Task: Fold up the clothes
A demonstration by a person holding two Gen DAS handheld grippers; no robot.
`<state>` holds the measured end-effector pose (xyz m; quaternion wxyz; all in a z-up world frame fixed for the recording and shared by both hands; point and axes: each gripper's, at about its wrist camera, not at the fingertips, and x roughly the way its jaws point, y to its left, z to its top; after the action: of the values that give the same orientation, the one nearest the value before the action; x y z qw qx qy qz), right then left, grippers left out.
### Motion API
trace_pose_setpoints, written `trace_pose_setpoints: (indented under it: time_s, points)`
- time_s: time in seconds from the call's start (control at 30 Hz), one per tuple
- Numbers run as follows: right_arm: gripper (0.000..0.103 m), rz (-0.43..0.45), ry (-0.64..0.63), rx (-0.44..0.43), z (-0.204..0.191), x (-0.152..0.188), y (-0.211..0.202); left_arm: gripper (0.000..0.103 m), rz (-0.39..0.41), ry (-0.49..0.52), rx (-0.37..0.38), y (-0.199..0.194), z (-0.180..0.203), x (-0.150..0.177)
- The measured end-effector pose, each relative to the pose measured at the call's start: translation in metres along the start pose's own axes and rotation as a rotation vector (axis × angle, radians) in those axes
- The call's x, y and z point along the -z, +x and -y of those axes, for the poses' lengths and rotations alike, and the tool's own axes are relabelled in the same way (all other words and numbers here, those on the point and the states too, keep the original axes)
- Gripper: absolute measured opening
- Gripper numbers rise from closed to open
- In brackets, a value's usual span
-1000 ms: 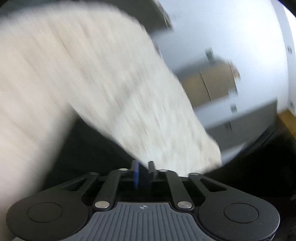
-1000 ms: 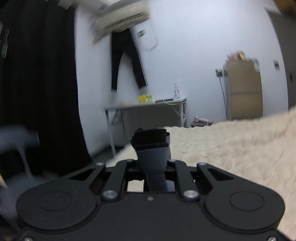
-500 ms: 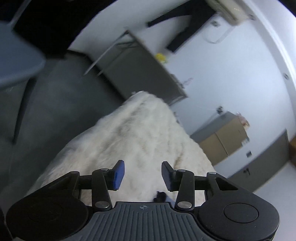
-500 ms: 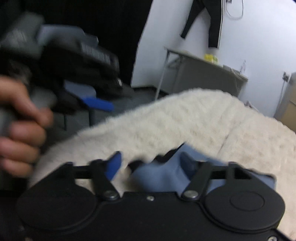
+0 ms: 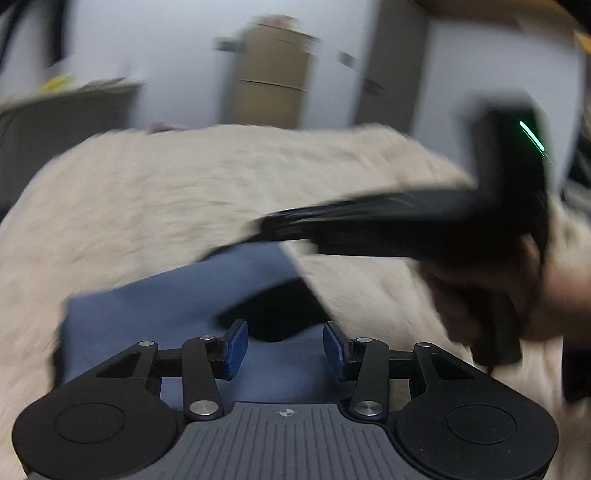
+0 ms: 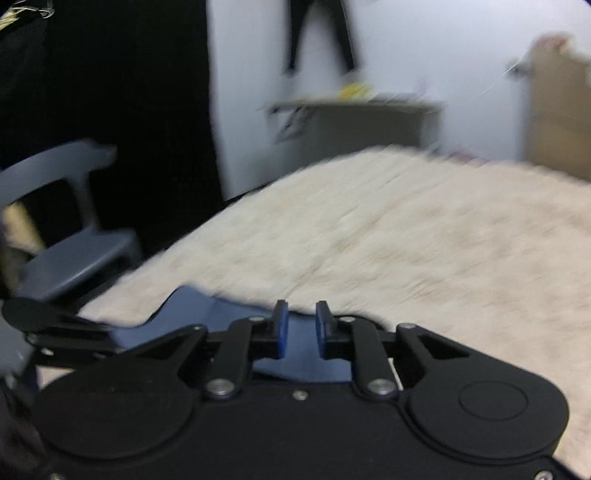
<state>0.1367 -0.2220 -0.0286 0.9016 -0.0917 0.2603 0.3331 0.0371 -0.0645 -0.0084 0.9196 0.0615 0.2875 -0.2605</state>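
A blue garment [image 5: 147,317] lies flat on the cream fuzzy blanket [image 5: 184,192], its dark neck opening just ahead of my left gripper [image 5: 284,347]. That gripper hovers over it, open, with nothing between the pads. In the left wrist view a hand [image 5: 535,295] holds the right gripper's black body [image 5: 406,229], blurred, reaching to the garment's far edge. In the right wrist view my right gripper [image 6: 300,328] is closing, its jaws nearly together on the edge of the blue garment [image 6: 192,306].
The blanket [image 6: 406,240] spreads far and right. A grey chair [image 6: 74,254] stands at its left edge before a dark curtain. A grey desk [image 6: 351,122] and a cardboard box [image 5: 273,88] stand against the white wall; black trousers [image 6: 317,33] hang above.
The garment, held up by my right gripper a second ago, now lies on the blanket. That gripper opened wide, then narrowed on its edge. My left gripper opened, rolled level and came over the garment.
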Motion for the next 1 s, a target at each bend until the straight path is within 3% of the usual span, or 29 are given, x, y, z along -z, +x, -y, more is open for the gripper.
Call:
trace_pose_setpoints:
  time_s: [0.03, 0.1, 0.13, 0.23, 0.33, 0.47, 0.5, 0.57, 0.67, 0.73, 0.8, 0.87, 1.0]
  points:
    - [0.004, -0.02, -0.032, 0.024, 0.004, 0.005, 0.01, 0.039, -0.025, 0.02, 0.013, 0.012, 0.012, -0.001]
    - [0.0, -0.061, -0.095, 0.072, 0.011, 0.015, 0.029, 0.04, -0.103, 0.083, 0.005, 0.037, 0.018, 0.014]
    - [0.0, -0.064, -0.088, 0.098, 0.017, 0.017, 0.036, 0.04, -0.144, 0.189, -0.038, 0.047, 0.032, 0.031]
    - [0.0, -0.067, -0.012, 0.155, 0.038, 0.017, 0.056, 0.041, -0.14, 0.344, -0.081, 0.042, 0.055, 0.045]
    - [0.002, -0.035, 0.061, 0.162, 0.051, 0.01, 0.054, 0.041, -0.123, 0.262, -0.074, 0.025, 0.048, 0.033]
    - [0.015, 0.064, 0.166, 0.116, 0.05, 0.009, 0.004, 0.051, 0.028, 0.226, -0.063, -0.016, 0.051, 0.029]
    - [0.021, 0.065, 0.202, 0.092, 0.051, 0.013, -0.007, 0.051, 0.032, 0.225, -0.056, -0.015, 0.052, 0.029]
    - [0.023, 0.052, 0.266, 0.044, 0.055, 0.022, -0.023, 0.053, -0.012, 0.244, -0.045, -0.001, 0.053, 0.03]
    - [0.028, 0.004, 0.395, -0.054, 0.06, 0.042, -0.032, 0.053, -0.177, 0.276, -0.031, 0.032, 0.054, 0.04]
    - [0.033, -0.037, 0.434, -0.093, 0.058, 0.048, -0.028, 0.054, -0.173, 0.306, -0.034, 0.03, 0.062, 0.041]
    - [0.042, -0.073, 0.453, -0.113, 0.056, 0.051, -0.019, 0.055, -0.165, 0.278, -0.017, 0.026, 0.058, 0.039]
    - [0.044, -0.082, 0.545, -0.15, 0.065, 0.06, -0.008, 0.055, -0.159, 0.248, -0.02, 0.022, 0.054, 0.037]
    - [0.045, -0.028, 0.736, -0.237, 0.084, 0.077, 0.007, 0.056, -0.152, 0.218, -0.026, 0.026, 0.048, 0.037]
